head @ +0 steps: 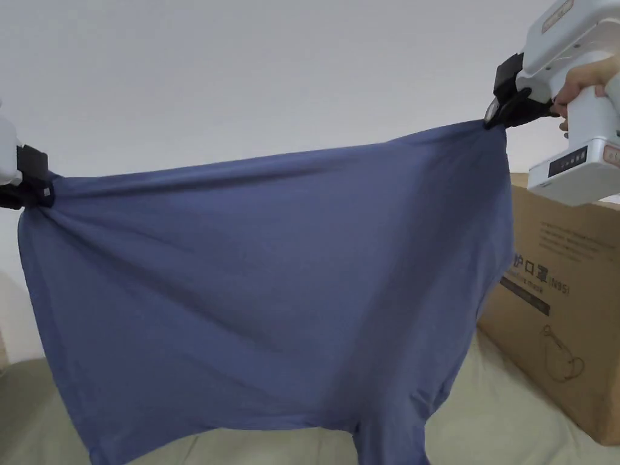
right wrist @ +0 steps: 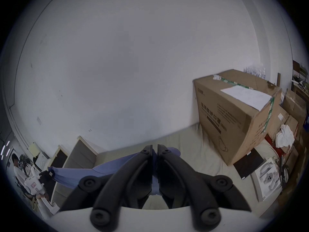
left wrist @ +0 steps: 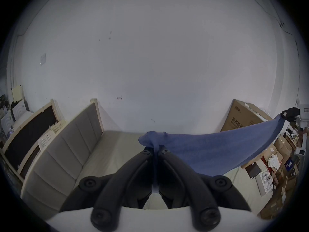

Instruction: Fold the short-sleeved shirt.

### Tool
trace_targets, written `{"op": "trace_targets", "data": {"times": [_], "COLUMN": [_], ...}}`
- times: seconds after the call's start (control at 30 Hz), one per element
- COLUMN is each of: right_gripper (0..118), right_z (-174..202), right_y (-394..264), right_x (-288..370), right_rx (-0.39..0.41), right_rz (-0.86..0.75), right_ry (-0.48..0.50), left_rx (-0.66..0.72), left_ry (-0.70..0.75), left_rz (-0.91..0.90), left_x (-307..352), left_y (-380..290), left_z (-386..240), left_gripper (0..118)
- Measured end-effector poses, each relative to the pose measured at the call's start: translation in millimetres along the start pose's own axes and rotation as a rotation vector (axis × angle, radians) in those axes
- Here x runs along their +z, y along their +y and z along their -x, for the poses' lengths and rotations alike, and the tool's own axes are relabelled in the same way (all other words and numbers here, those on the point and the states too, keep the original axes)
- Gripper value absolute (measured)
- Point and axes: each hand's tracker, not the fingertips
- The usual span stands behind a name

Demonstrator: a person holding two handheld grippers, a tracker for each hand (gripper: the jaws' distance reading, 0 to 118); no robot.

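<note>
Above the bed (head: 521, 418), the shirt (head: 266, 290) hangs spread out in the air between the two grippers, top edge pulled taut, lower edge drooping toward the mattress. Left gripper (head: 36, 184): jaws clamped together on one top corner, a bunch of blue fabric sticking out past the tips in the left gripper view (left wrist: 155, 149). Right gripper (head: 502, 112): jaws pressed together on the opposite top corner, held higher than the left; a hand (head: 584, 85) grips its white body. In the right gripper view the fabric runs between the closed jaws (right wrist: 155, 149) and stretches off to the far gripper at lower left. The shirt's top edge slopes up from left to right in the head view. Box (head: 563, 303) sits on the bed at right, just behind the shirt's right edge; it carries printed text and a line drawing of a mask on its side, plus a white sheet (right wrist: 245, 95) on top.
</note>
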Motion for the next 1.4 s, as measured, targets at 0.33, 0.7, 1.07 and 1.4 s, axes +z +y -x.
{"op": "trace_targets", "data": {"times": [0.33, 0.7, 1.07, 1.4], "right_gripper": [5, 5, 5, 5], "right_z": [10, -112, -197, -212], "right_y": [-28, -276, -429, -526], "right_x": [1, -200, -193, -11], "right_rx": [0.029, -0.087, -0.176, -0.106], "right_rz": [0.003, 0.525, 0.715, 0.774], "right_ry": [0.009, -0.178, -0.198, -0.134], "left_rx": [-0.025, -0.038, 0.017, -0.023], "left_ry": [0.056, 0.115, 0.09, 0.07], "left_rz": [-0.019, 0.458, 0.597, 0.625], "left_x": [14, -137, -116, 47], "left_y": [-21, -290, -425, -507], "left_z": [-7, 3, 36, 51], "left_gripper": [4, 4, 4, 4]}}
